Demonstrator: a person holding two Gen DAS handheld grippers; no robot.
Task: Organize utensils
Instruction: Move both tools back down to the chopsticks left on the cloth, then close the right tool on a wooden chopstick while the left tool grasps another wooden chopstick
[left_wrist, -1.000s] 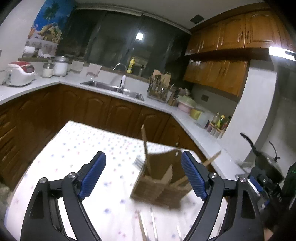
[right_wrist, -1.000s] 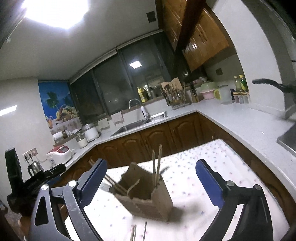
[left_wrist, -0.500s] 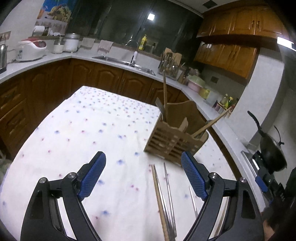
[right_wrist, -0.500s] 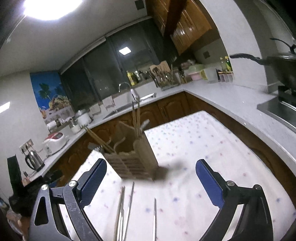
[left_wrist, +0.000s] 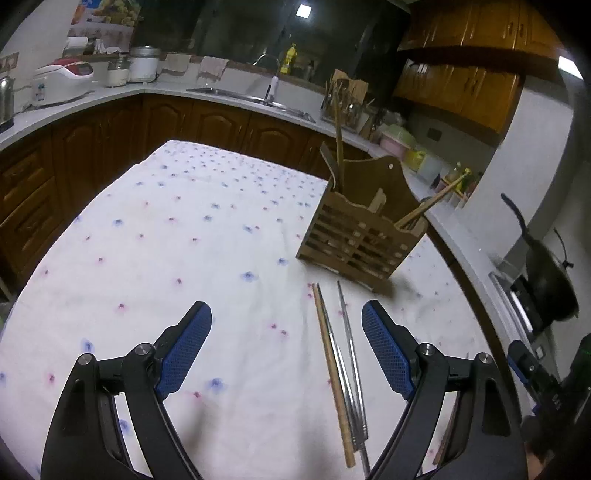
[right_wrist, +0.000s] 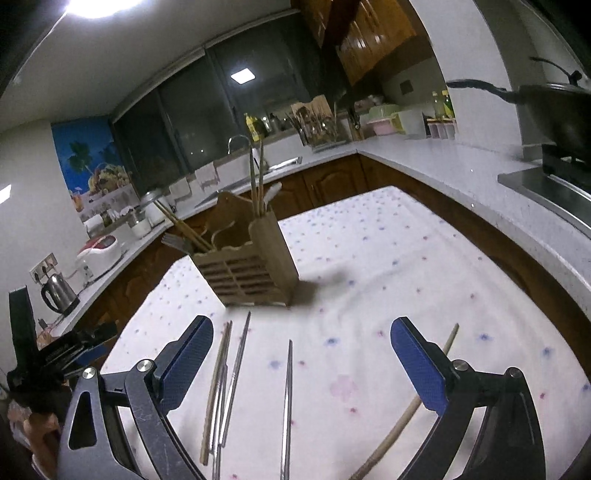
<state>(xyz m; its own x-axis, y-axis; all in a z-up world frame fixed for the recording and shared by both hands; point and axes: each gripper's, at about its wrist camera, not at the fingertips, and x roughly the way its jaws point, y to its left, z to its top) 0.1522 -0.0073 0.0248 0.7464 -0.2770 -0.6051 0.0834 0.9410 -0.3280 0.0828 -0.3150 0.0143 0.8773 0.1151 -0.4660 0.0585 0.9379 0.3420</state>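
A wooden slatted utensil holder (left_wrist: 360, 232) stands on the flowered tablecloth with chopsticks and a spoon in it; it also shows in the right wrist view (right_wrist: 251, 262). Loose chopsticks lie in front of it: a wooden one (left_wrist: 332, 373) beside metal ones (left_wrist: 351, 365), seen in the right wrist view as a wooden one (right_wrist: 216, 384), metal ones (right_wrist: 234, 373), a single metal one (right_wrist: 287, 402) and another wooden one (right_wrist: 402, 417). My left gripper (left_wrist: 286, 350) is open and empty above the cloth. My right gripper (right_wrist: 301, 363) is open and empty over the loose chopsticks.
The table (left_wrist: 155, 258) is ringed by wooden cabinets and a white counter (right_wrist: 461, 166). A sink (left_wrist: 243, 96), rice cooker (left_wrist: 62, 79), kettle (right_wrist: 59, 293) and a dark wok on a stove (left_wrist: 546, 284) sit on the counter.
Both grippers have tilted down and pulled back from the holder. The loose chopsticks on the cloth have come into fuller view. Both stay open.
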